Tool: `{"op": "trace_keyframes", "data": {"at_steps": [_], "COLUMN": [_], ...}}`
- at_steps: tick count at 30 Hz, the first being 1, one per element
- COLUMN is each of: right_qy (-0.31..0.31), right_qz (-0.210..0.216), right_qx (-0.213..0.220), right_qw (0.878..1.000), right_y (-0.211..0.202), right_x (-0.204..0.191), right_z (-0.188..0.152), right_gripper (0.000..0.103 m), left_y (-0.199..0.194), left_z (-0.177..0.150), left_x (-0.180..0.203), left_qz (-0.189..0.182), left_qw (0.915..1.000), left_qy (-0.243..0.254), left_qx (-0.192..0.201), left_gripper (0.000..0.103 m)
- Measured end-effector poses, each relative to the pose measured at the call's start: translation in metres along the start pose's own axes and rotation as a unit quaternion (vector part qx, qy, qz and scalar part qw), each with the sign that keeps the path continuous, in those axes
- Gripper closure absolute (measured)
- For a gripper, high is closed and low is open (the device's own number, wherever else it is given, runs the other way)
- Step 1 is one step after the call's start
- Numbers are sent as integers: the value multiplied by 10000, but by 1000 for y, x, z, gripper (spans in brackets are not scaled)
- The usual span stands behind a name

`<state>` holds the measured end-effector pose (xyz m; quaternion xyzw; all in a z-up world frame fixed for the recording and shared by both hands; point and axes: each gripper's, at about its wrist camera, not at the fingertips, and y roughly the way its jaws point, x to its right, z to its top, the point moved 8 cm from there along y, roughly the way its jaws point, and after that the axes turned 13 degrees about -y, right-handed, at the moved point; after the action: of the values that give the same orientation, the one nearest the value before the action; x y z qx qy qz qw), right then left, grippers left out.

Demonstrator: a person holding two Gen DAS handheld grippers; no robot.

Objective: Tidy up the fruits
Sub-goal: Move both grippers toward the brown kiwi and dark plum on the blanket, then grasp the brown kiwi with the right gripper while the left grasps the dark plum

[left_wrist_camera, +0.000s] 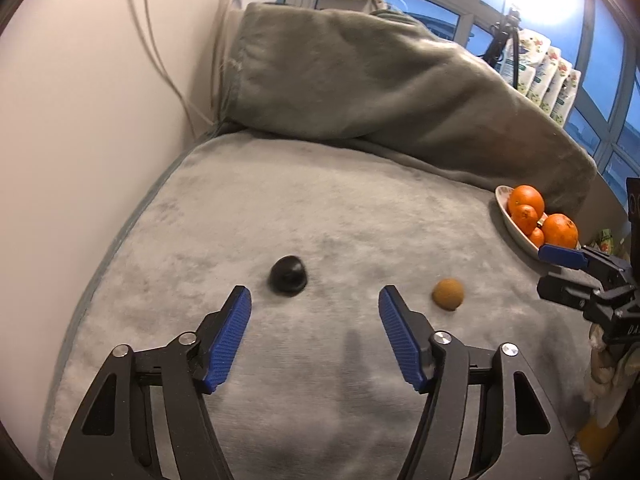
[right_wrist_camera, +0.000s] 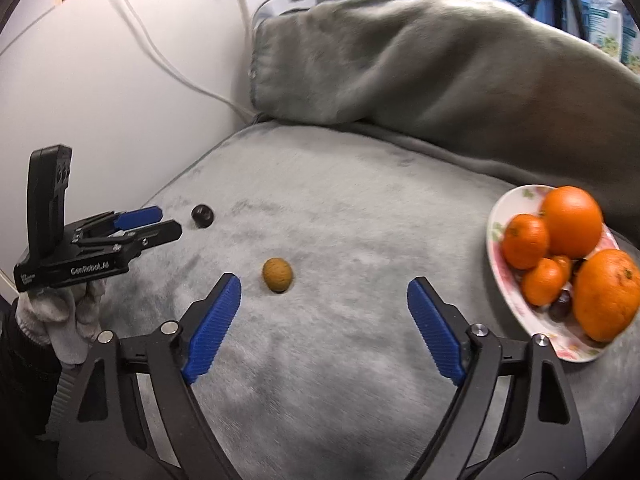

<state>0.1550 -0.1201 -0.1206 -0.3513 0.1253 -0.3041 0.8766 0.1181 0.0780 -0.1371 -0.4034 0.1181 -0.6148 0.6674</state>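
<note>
A small dark round fruit (left_wrist_camera: 288,276) (right_wrist_camera: 203,215) and a small brown fruit (left_wrist_camera: 448,294) (right_wrist_camera: 277,275) lie loose on the grey plush surface (left_wrist_camera: 320,208). A flowered plate (left_wrist_camera: 500,196) (right_wrist_camera: 491,236) at the right holds several oranges (left_wrist_camera: 526,200) (right_wrist_camera: 572,220) and a dark fruit (right_wrist_camera: 560,306). My left gripper (left_wrist_camera: 314,292) (right_wrist_camera: 170,222) stands open and empty just short of the dark fruit. My right gripper (right_wrist_camera: 324,280) (left_wrist_camera: 542,268) is open and empty, the brown fruit lying just beyond its left finger.
A heaped grey blanket (left_wrist_camera: 380,80) rises behind the surface. A white wall with hanging cables (left_wrist_camera: 168,60) bounds the left side. Windows and printed packs (left_wrist_camera: 552,80) stand at the back right. A gloved hand (right_wrist_camera: 68,320) holds the left gripper.
</note>
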Motion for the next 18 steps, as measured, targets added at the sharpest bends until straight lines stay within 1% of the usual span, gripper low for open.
{"op": "trace_keyframes", "data": {"at_steps": [2,6,8,12,16,18], "right_qy": [-84,-222,-248,-264,-339,-339], "right_qz": [51,148,203,309,332,375], "right_qx": [-49,-164,-216,-338,-429,-472], "right_qw": [9999,9995,9993,9986,9980,9976], "right_y": [5,17,22,33,42,47], "right_x": [-7,-17,-20,-25,-30,-31], "right_z": [0,0,0,-1,-1,-1], "right_gripper": [17,25,27,37,40,47], "left_y": [2,7,10,17,23,25], "left_z": [0,1,1,1,2,2], "left_x": [-4,-10,-13,-19,-23,-24], "left_qz": [31,42,48,25,-23,-21], "left_qw": [10000,9999,9999,9997,9993,9993], "left_qy": [-15,-86,-98,-175,-237,-211], "left_qx": [-13,-73,-100,-194,-274,-299], "left_gripper": [38,38,41,43,48,51]}}
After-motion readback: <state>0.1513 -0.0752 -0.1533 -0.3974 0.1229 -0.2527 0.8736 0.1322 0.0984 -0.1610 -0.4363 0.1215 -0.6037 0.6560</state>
